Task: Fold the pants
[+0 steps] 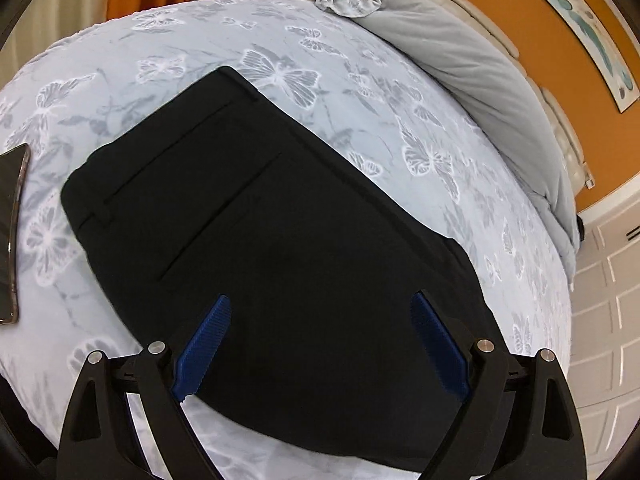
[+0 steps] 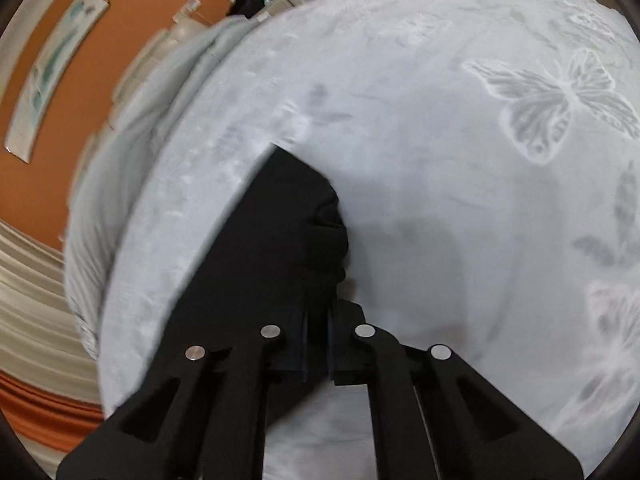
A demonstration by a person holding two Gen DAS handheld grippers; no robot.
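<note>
right gripper nearest, fingers clenched on bunched black cloth of pants; left gripper spread wide, empty, above waist part of pants lying flat on butterfly bedspread; likely step: carry held end over to waistband; advice: lift cloth off bed, keep edges aligned, lay down smoothly; pants dark, smooth, pocket seams showing; beyond: phone at left, grey pillow at far edge

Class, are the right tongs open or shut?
Shut on the pants: in the right wrist view, the right tongs have their fingers drawn together with black cloth pinched between them.
</note>
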